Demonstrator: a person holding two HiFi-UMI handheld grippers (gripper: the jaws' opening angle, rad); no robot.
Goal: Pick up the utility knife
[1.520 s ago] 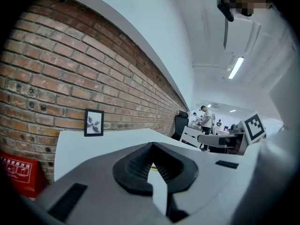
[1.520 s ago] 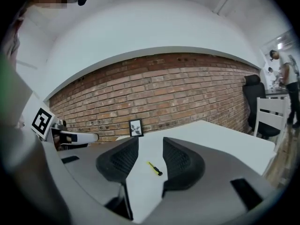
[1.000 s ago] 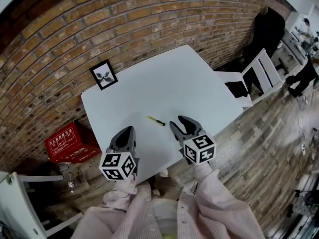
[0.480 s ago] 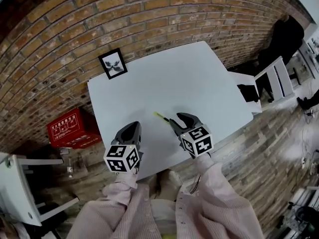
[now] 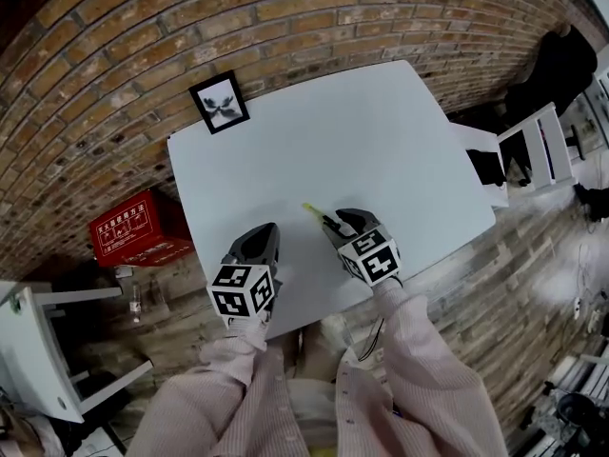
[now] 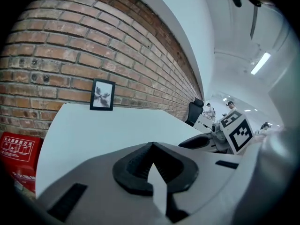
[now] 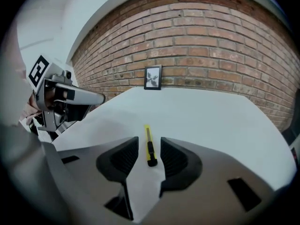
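Note:
The utility knife (image 5: 318,215) is slim, yellow with a black end, and lies flat on the white table (image 5: 381,131) near its front edge. My right gripper (image 5: 340,225) is open and low over the table, its jaws on either side of the knife's black end. In the right gripper view the knife (image 7: 148,136) lies between the two pads, touching neither, and the right gripper (image 7: 149,147) grips nothing. My left gripper (image 5: 259,244) hovers at the table's front left, shut and empty; in its own view, the left gripper (image 6: 151,146) shows its pad tips meeting.
A small framed picture (image 5: 220,103) leans against the brick wall at the table's far left corner. A red box (image 5: 138,231) sits on the floor to the left. White chairs (image 5: 533,146) stand to the right and a white frame (image 5: 38,350) at the lower left.
My right gripper has moved forward to the knife, and its jaws now straddle the black end. The left gripper has moved slightly forward. The knife has not moved.

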